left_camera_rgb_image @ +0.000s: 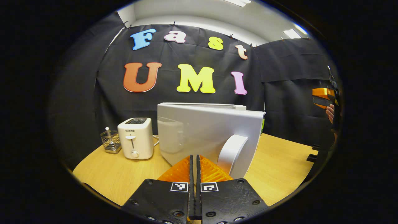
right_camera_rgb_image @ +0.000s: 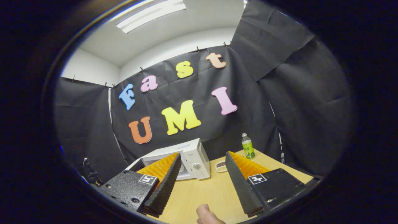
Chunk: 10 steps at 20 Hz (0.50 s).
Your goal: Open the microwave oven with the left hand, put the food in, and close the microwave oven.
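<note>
The white microwave's door (left_camera_rgb_image: 202,130) stands swung open, its outer face and curved handle (left_camera_rgb_image: 231,152) right in front of my left gripper (left_camera_rgb_image: 194,158). That gripper is shut with nothing between its fingers, just left of the handle. In the right gripper view the microwave (right_camera_rgb_image: 194,155) sits at the back of the table with its door open to the left. A small dish of food (right_camera_rgb_image: 221,166) rests on the table beside its control panel. My right gripper (right_camera_rgb_image: 202,155) is open and empty, held well short of both. It also appears far right, with a hand (left_camera_rgb_image: 330,112).
A white toaster (left_camera_rgb_image: 136,141) and a wire basket (left_camera_rgb_image: 110,141) stand left of the microwave. A green bottle (right_camera_rgb_image: 247,149) stands behind the food dish. The wooden table (right_camera_rgb_image: 202,193) has bare room in front. A fingertip (right_camera_rgb_image: 206,215) shows at the bottom edge.
</note>
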Each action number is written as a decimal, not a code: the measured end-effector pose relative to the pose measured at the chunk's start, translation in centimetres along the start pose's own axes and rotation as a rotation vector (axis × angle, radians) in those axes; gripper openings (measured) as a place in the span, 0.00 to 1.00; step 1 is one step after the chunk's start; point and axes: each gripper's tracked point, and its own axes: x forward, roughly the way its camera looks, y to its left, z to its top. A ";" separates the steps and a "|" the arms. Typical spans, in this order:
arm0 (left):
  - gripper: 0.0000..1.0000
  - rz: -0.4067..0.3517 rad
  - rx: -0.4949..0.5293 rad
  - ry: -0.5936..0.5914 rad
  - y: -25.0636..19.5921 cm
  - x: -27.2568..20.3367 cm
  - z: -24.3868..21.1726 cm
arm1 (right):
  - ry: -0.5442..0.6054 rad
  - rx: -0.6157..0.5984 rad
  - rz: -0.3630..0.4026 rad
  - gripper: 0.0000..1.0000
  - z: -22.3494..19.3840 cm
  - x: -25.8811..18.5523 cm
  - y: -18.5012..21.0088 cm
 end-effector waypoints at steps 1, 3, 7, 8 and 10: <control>0.00 -0.017 0.002 0.001 -0.6 0.9 0.0 | -0.016 -0.006 0.015 0.92 0.3 -0.3 0.2; 0.00 -0.049 0.011 0.009 -2.2 2.9 -0.2 | -0.040 -0.015 0.049 0.92 0.8 -0.9 0.7; 0.00 -0.107 0.004 0.009 -5.5 6.4 0.0 | -0.045 -0.048 0.081 0.92 1.1 -1.7 1.0; 0.01 -0.116 0.008 0.016 -6.2 7.1 0.0 | -0.055 -0.061 0.092 0.92 1.4 -2.0 1.2; 0.01 -0.134 0.020 0.028 -7.8 8.8 -0.1 | -0.080 -0.089 0.097 0.92 2.0 -2.6 1.0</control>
